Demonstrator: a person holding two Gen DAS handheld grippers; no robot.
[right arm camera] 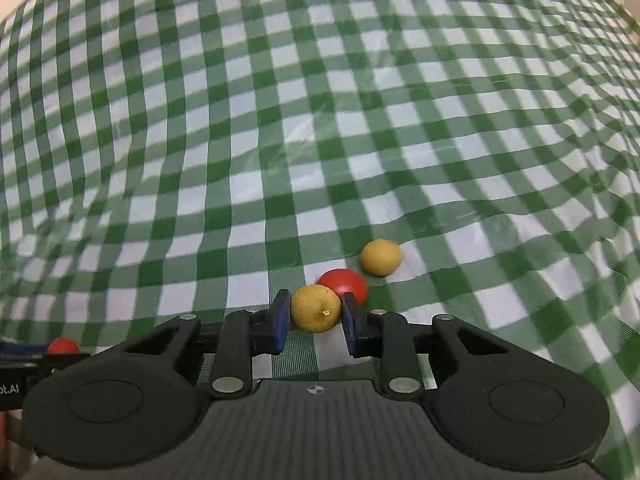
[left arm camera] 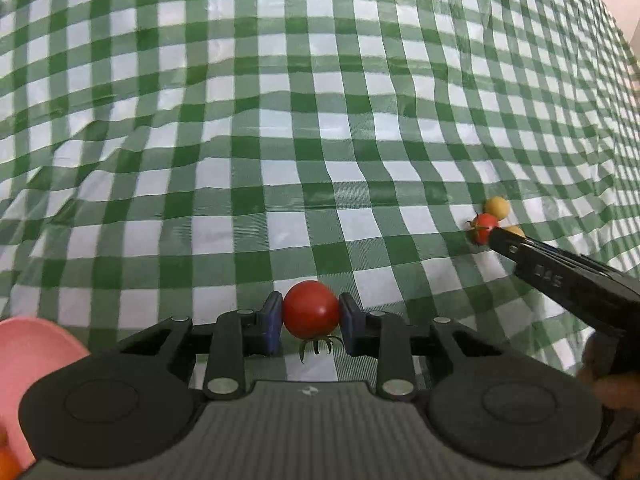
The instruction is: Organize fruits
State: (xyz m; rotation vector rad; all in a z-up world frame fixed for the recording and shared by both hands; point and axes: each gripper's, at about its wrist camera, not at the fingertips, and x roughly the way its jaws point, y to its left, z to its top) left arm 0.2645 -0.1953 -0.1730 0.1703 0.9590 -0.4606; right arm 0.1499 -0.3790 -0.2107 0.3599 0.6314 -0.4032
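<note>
Sitting between tool (left arm camera: 311,322) pads: tomato (left arm camera: 311,310)

Red tomato (left arm camera: 311,309) pinched, stem down; yellow fruit (right arm camera: 316,307) pinched.

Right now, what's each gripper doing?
Left gripper: closed on a red cherry tomato.
Right gripper: closed on a yellow cherry tomato.
</note>
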